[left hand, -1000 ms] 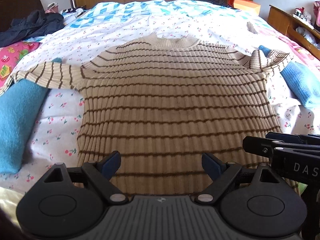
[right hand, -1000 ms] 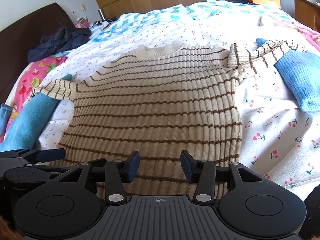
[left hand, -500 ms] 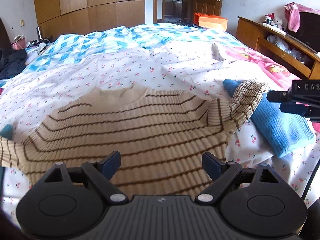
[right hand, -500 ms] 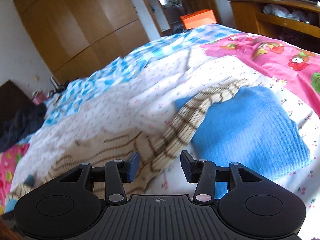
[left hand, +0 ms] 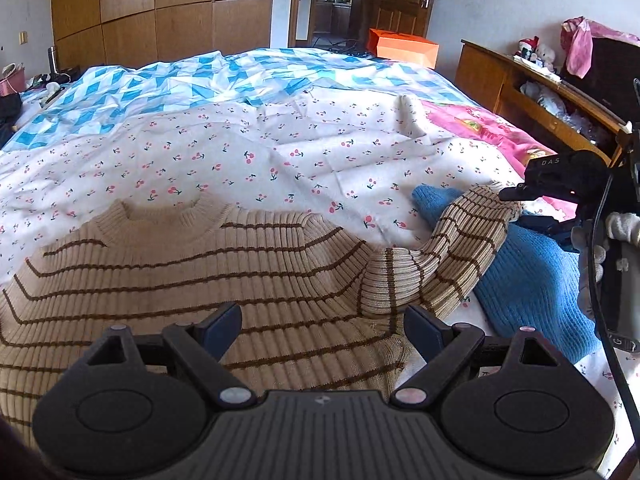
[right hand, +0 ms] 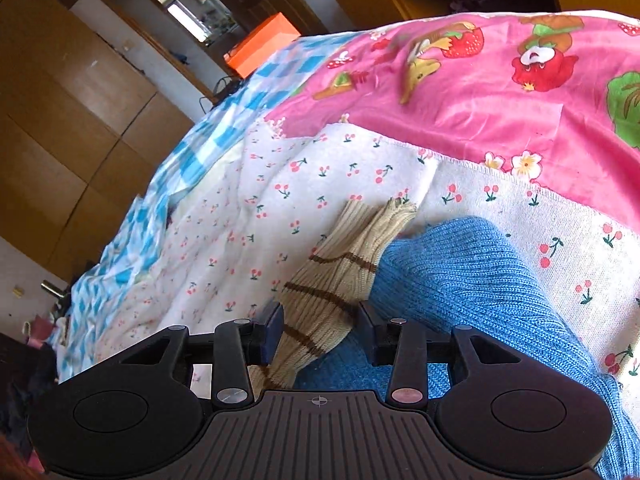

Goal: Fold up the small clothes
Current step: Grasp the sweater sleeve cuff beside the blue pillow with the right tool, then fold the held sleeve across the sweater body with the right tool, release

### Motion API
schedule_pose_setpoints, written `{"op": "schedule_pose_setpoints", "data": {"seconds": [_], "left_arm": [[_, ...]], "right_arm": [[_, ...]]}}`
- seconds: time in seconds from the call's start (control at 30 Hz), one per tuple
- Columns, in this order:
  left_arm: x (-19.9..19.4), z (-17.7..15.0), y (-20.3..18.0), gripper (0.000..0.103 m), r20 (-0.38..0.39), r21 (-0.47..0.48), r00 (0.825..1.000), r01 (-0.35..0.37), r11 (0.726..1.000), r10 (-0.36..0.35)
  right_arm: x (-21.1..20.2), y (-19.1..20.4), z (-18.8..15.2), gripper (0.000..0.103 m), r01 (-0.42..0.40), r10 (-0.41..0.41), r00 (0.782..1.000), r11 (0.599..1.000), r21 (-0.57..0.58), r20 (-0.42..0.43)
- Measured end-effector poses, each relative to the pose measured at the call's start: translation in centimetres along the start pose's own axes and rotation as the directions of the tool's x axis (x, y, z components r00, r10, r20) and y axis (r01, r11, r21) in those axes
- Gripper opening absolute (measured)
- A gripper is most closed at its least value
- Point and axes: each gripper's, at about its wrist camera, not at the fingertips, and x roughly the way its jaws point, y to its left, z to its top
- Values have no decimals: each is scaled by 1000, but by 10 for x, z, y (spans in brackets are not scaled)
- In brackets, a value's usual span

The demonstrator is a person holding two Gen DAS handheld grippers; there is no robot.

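Note:
A beige sweater with brown stripes point(left hand: 208, 272) lies flat on the bed, neck away from me. Its right sleeve point(left hand: 452, 248) drapes over a blue knit garment point(left hand: 532, 280). My left gripper point(left hand: 322, 330) is open and empty, just above the sweater's right side near the armpit. My right gripper point(right hand: 320, 332) is open with the sleeve point(right hand: 328, 296) lying between its fingers, near the cuff point(right hand: 376, 216). It also shows in the left wrist view point(left hand: 532, 208) at the sleeve's end.
The bed carries a white cherry-print sheet point(left hand: 240, 160), a blue-and-white quilt point(left hand: 180, 88) beyond and a pink cartoon blanket point(right hand: 480, 92) to the right. A wooden cabinet point(left hand: 540, 96) stands at the right, wardrobes point(left hand: 140, 12) and an orange box point(left hand: 404, 48) behind.
Both grippers moved from the sweater's hem toward its right side. The right gripper swung right and down onto the right sleeve, which now sits between its open fingers.

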Motion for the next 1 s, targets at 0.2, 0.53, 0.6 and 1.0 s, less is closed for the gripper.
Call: {"op": "schedule_pose_setpoints", "data": {"seconds": [0.2,0.53,0.6,1.0], "left_arm": [[1,-8,5,92,-17,-8,1000,-1,1000,1],[-29,-38,71,92,-8,-86,997,-73,994,73],[-38,-45,92,92,2,-114,994,-112,987,113],[-92,-114,203,92,24,-271,933,-339,901,358]], "right_arm": [[13,5,1,35,12,-11,1000,1000,-12,12],[-59,114,-38,9,-267,283,959,924,-275,20],[-79,155,-59,9,-355,378,926,867,-349,-4],[-27,289,-313,9,-529,255,846,507,-680,-468]]}}
